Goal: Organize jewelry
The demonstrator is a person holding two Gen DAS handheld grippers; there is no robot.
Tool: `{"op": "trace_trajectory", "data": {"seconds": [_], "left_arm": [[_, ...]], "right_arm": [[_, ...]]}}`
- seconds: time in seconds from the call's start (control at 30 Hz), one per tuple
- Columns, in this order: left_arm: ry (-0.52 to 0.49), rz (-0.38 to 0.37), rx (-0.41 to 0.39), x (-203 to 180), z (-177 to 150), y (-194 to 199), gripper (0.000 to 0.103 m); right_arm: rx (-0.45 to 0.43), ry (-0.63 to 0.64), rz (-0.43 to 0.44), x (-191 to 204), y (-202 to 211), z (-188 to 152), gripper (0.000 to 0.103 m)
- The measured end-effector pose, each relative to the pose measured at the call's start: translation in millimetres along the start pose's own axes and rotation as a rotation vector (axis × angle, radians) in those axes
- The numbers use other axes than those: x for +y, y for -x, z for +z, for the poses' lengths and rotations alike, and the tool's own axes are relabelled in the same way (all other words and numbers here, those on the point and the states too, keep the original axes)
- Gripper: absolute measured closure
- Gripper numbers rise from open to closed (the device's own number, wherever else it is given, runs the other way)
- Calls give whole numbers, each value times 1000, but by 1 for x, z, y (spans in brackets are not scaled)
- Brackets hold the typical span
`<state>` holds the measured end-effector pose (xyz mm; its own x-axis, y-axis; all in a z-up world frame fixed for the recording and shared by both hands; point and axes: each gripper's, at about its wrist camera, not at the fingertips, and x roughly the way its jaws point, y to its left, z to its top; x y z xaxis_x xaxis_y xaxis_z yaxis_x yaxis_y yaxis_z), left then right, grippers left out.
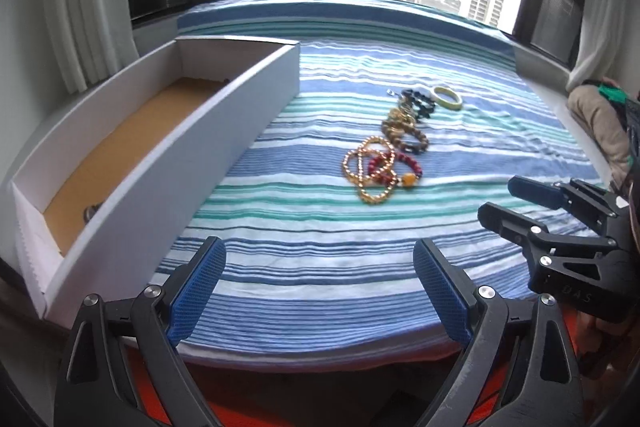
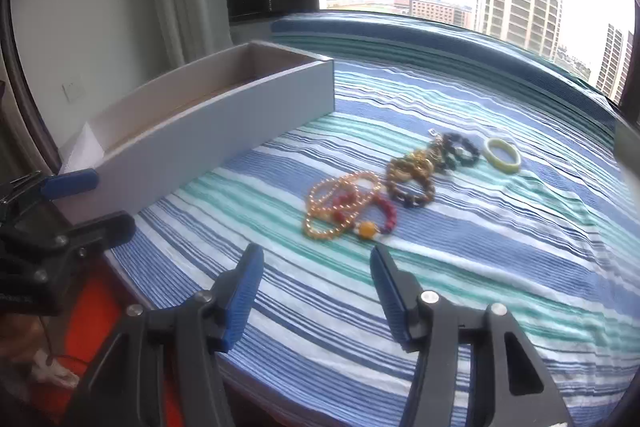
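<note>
Left wrist view: striped blue/green/white cloth [image 1: 320, 227] covered the table, w/ a long white box [image 1: 192, 147] along its left side. Box's long axis ran from near-left away toward the window, open top up, brown floor inside; something small & dark lay at its near end, too unclear to name. Jewelry sat to the right of the box, well apart from it, strung in a loose row running near-to-far and slightly right: gold bead strands [image 1: 366, 169] nearest, overlapping a red bead bracelet [image 1: 400, 167] w/ one amber bead; then a brown bead bracelet [image 1: 408, 135]; then a dark bead bracelet [image 1: 418, 103]; pale green bangle [image 1: 449, 97] farthest, lying flat. Left gripper [image 1: 320, 291] hovered over the cloth's near edge, jaws spread wide, nothing between them. Right gripper [image 2: 316, 291] pointed at the gold strands, jaws also wide apart & empty, just short of the pile.
</note>
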<state>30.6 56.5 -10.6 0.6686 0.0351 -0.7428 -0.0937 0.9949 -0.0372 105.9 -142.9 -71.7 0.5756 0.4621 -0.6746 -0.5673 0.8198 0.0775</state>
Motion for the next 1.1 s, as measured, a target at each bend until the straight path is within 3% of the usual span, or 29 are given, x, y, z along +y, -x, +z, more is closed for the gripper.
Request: {"op": "trace_trajectory", "data": {"seconds": [0.17,0.37,0.6,1.1], "left_arm": [[-17,-18,-6,-22,-11,6,8],[14,26,-23,-17,-18,6,7],[12,49,-49,-16,-16,7,7],[-29,71,-20,-22,-21,-1,7]], "right_arm": [[-19,-33,-56,-13,22,-28,46],[-22,-57,-90,-19,29,-46,46],[-7,-70,-71,-16,22,-52,46],[-20,-73,-65,-10,24,-50,46]]}}
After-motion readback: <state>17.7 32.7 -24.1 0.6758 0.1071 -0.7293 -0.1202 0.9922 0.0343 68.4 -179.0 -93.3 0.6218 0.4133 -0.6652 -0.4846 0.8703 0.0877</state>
